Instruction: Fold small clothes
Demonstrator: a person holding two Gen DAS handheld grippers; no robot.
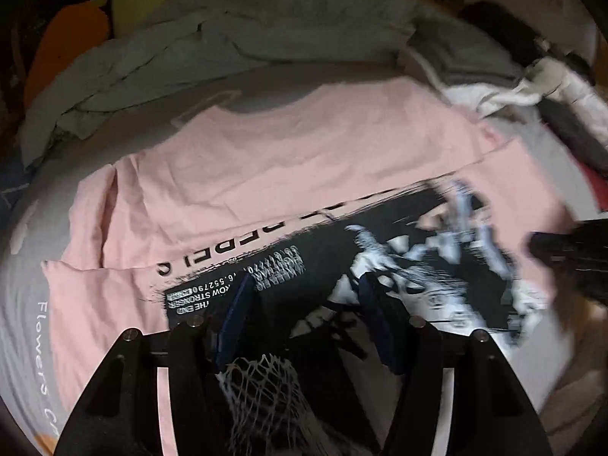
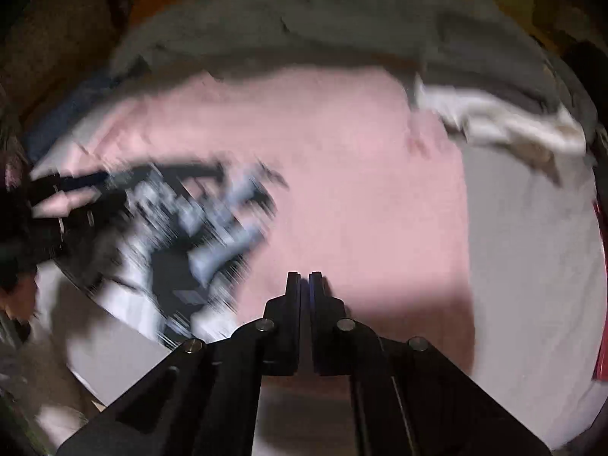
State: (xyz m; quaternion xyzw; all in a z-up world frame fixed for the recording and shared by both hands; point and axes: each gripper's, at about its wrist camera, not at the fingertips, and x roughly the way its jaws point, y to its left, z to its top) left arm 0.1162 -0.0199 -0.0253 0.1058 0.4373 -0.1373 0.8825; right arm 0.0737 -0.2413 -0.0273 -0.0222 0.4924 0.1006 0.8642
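Pink T-shirt lies spread on a grey sheet with white lettering, seemingly a bed, so the surface under it gives. The shirt's black-and-white print panel faces up on its near half; the plain pink part beyond it appears to be a layer already turned over, its edge crossing just above the print. A grey garment is heaped just beyond the shirt's far edge; a white and dark pile sits at the shirt's far right corner. Left tongs stand spread over the print, a loose bit of white netting between the jaws; no pinch on the shirt is visible. Right tongs are pressed together over plain pink cloth to the right of the print; whether a fold of fabric is caught between them cannot be told through the blur. Judgement on handling: thin cotton knit, light, limp, no stiffness of its own, so it will sag and drag wherever unsupported and cling slightly to the sheet. The printed panel probably bends a little more stiffly. Best hold: at hem corners or along a folded edge, pinching all layers together, both tongs well apart on the same edge.
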